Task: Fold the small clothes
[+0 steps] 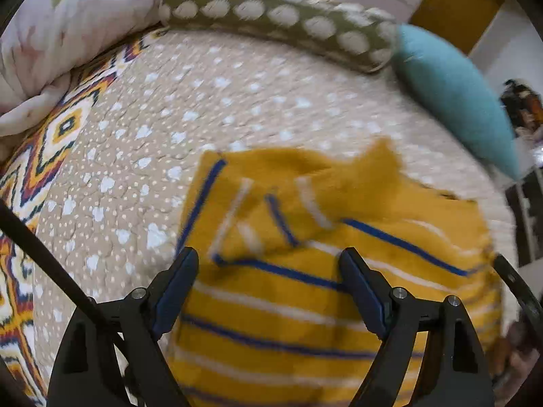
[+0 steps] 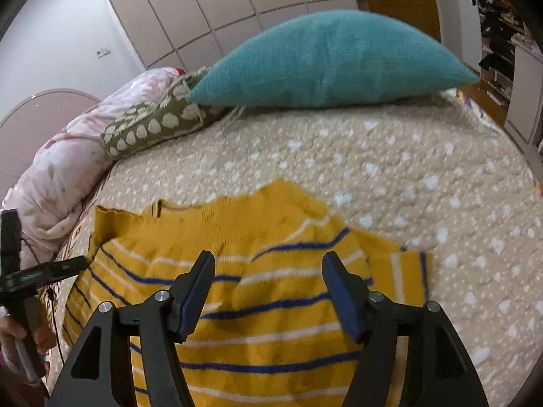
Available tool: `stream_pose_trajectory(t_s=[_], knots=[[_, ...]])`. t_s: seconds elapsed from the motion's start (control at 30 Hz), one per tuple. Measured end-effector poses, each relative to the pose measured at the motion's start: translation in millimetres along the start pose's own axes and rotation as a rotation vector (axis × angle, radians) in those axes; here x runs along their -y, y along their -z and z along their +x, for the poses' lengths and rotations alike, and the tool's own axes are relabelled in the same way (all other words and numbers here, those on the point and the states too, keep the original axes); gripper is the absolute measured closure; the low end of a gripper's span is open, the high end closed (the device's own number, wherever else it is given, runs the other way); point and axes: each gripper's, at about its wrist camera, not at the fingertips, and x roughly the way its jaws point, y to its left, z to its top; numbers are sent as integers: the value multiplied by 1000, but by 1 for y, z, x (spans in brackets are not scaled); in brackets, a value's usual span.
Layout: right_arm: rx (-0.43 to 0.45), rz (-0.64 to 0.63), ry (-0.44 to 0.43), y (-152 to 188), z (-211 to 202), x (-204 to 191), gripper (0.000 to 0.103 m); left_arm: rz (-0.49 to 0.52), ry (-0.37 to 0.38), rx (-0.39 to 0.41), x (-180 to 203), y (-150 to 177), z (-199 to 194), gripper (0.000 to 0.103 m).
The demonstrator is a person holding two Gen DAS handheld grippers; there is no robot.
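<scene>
The yellow striped sweater [image 1: 305, 288] is motion-blurred and cut off by both views' lower edges.

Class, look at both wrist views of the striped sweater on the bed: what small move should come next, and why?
Probably lower the right gripper onto the sleeve that still lies spread to the sweater's right. In the left view the other sleeve already lies folded over the body, and both grippers, left included, are open and empty.
</scene>
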Motion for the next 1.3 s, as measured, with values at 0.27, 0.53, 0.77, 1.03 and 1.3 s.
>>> stream_pose_trajectory(t_s=[0.27, 0.53, 0.77, 1.03, 1.3], knots=[[6, 17, 70, -17, 37, 10, 33, -146, 9, 14, -43, -32, 18, 19], [-7, -41, 169, -20, 43, 1, 33, -89, -36, 72, -30, -18, 4, 19], [11, -91, 100, -1, -13, -18, 32, -35, -81, 156, -22, -2, -36, 19], [-30, -56, 7, 25, -28, -30, 31, 37, -109, 199, -10, 26, -69, 19], [-50, -89, -24, 46, -38, -47, 31, 74, -106, 206, 5, 50, -77, 19]])
